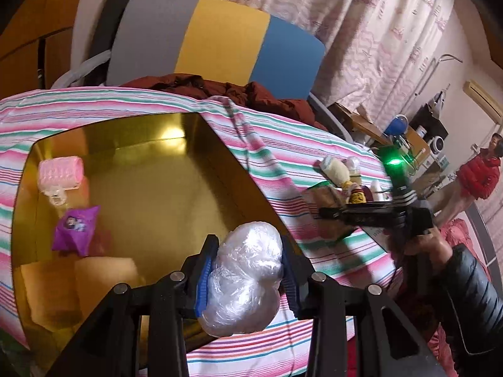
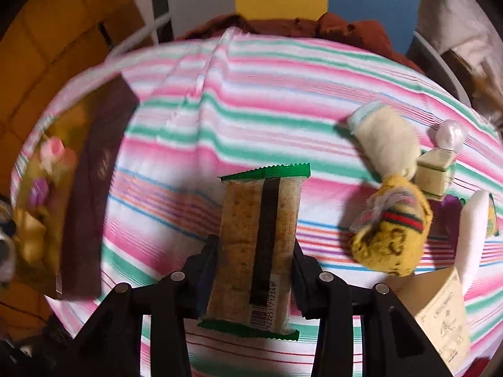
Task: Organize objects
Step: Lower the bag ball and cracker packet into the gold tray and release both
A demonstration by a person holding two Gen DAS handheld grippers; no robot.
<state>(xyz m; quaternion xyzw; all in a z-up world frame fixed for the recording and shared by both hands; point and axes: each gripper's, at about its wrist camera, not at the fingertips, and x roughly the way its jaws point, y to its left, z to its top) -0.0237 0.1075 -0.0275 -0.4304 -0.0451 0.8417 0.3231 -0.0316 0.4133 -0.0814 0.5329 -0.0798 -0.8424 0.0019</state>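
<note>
My left gripper (image 1: 248, 276) is shut on a crumpled clear plastic bundle (image 1: 245, 282), held over the near right corner of a gold box (image 1: 201, 144). Inside that box lie a pink hair roller (image 1: 61, 172), a purple packet (image 1: 75, 229) and tan blocks (image 1: 103, 282). My right gripper (image 2: 254, 260) is shut on a cracker packet (image 2: 257, 245) with green ends, above the striped cloth (image 2: 251, 106). In the left wrist view the right gripper (image 1: 327, 212) shows at the right with a green light. A yellow sock doll (image 2: 389, 242) lies right of the cracker packet.
The gold box (image 2: 91, 176) shows its brown side at the left in the right wrist view. A cream plush (image 2: 386, 138), small cream jar (image 2: 435, 172), white block (image 2: 471, 238) and printed carton (image 2: 440, 314) crowd the right. A person in a red jacket (image 1: 478, 176) stands far right.
</note>
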